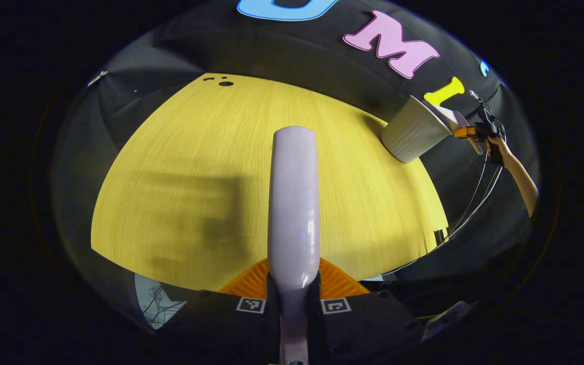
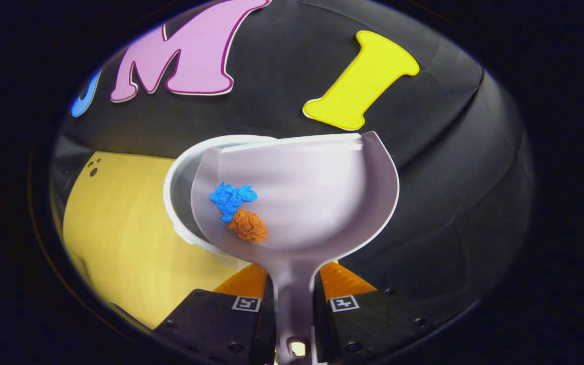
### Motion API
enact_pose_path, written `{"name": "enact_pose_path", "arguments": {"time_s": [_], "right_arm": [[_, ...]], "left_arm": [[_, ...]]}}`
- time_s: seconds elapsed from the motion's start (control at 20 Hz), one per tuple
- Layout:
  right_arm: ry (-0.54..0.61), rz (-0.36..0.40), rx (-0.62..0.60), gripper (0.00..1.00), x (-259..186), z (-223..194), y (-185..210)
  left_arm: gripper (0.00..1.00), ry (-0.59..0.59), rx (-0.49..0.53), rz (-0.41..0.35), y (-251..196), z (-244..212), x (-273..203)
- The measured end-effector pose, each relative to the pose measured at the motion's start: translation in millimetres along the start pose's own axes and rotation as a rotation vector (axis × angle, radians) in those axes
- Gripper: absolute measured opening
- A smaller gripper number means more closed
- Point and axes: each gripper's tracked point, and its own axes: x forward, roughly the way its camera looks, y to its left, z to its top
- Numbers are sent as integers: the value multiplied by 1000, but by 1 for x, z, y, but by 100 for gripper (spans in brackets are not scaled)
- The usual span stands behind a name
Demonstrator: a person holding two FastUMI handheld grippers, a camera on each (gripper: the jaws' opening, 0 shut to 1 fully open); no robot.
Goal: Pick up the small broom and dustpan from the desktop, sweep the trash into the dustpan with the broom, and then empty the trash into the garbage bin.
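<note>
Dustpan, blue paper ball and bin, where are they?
Dustpan (image 2: 312, 203), right gripper view: bare inside of its scoop.
Blue paper ball (image 2: 231, 197), right gripper view: its crumpled middle.
Bin (image 1: 413, 136), left gripper view: its outer wall.

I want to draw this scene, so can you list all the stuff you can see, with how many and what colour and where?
Broom: one, pale lilac, only its handle seen, gripped in the left tongs above the table.
Dustpan: one, pale lilac, handle gripped in the right tongs, held over the bin.
Paper scraps: two, one blue and one orange, lying in the dustpan.
Garbage bin: one, white, at the table's far right edge.
Table: one, yellow wood grain.
Cables: thin, dark, hanging below the far tongs.
Left tongs: shut on the broom.
Right tongs: shut on the dustpan handle.
Person's arm: one, behind the bin.
</note>
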Motion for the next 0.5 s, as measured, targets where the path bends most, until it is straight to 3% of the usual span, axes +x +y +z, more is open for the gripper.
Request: {"name": "enact_pose_path", "arguments": {"time_s": [0.05, 0.35, 0.5], "right_arm": [[-18, -16, -4, 35, 3, 2, -1], [-88, -164, -104, 35, 14, 7, -14], [-113, -237, -220, 35, 11, 9, -17]], "left_arm": [[25, 3, -5, 6, 1, -1, 0], [25, 18, -33, 24, 1, -6, 2], [25, 28, -35, 29, -3, -8, 4]]}}
